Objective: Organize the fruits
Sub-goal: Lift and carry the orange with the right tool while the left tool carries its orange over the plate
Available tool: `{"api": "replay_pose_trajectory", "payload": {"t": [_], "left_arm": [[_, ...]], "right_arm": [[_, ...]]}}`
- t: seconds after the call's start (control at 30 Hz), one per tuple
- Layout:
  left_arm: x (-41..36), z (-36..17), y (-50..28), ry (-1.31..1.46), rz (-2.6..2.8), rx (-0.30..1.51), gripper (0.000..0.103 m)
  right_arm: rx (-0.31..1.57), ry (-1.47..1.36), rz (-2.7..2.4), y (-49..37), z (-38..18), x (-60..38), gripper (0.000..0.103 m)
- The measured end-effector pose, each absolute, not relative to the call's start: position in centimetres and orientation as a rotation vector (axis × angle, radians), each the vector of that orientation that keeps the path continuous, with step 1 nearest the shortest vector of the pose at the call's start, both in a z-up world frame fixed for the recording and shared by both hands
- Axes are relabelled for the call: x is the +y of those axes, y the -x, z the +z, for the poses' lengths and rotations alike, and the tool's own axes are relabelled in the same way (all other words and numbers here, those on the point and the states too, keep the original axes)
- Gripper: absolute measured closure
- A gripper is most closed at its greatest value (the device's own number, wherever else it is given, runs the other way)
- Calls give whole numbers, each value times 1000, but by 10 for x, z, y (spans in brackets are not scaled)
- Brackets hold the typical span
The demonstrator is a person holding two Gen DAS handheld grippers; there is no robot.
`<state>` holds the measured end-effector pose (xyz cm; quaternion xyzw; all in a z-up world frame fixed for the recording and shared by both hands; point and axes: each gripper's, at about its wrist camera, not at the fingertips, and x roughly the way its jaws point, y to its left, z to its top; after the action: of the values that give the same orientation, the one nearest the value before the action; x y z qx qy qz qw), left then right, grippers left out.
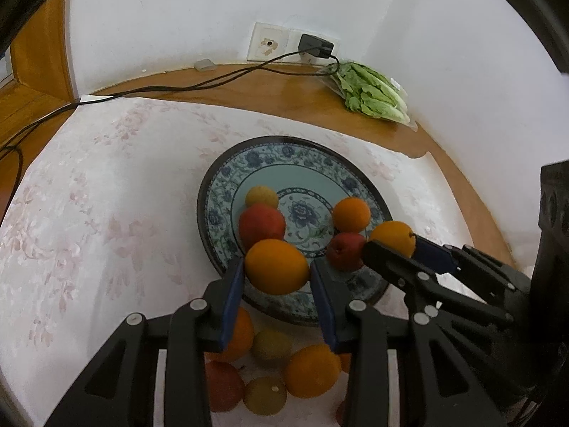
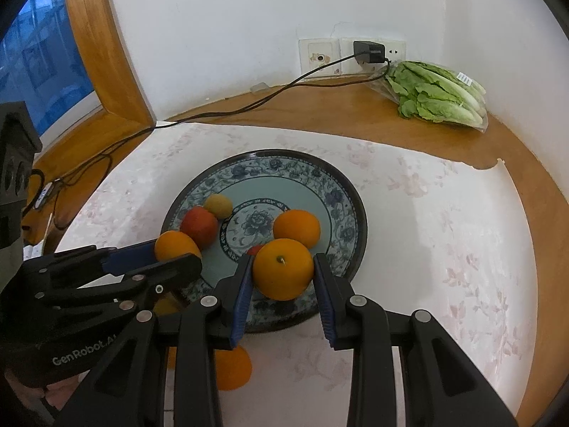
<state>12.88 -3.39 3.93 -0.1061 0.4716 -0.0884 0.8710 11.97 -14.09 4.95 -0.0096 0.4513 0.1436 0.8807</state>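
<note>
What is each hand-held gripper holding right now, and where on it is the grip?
The left hand-held gripper holds an orange by its opposite sides. The right hand-held gripper clamps another orange the same way, stem end facing the camera.

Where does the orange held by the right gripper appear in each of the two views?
Left wrist view: the orange is right of centre, over the plate's right rim, between the right gripper's fingers.
Right wrist view: the orange is at lower centre, between the right gripper's blue pads.
Shared landmark: the bagged lettuce against the wall.
</note>
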Motion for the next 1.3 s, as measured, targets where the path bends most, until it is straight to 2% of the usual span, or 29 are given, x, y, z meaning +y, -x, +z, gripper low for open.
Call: {"api": "replay_pose_trajectory", "payload": {"t": [1.03,1.3], "left_arm": [[-35,32,-139,205,-176,980,64],[-39,34,-137,181,-191,971,54]], "right_arm": [[926,-9,298,-149,46,-142,69],[925,-10,308,-153,46,-138,69]]}}
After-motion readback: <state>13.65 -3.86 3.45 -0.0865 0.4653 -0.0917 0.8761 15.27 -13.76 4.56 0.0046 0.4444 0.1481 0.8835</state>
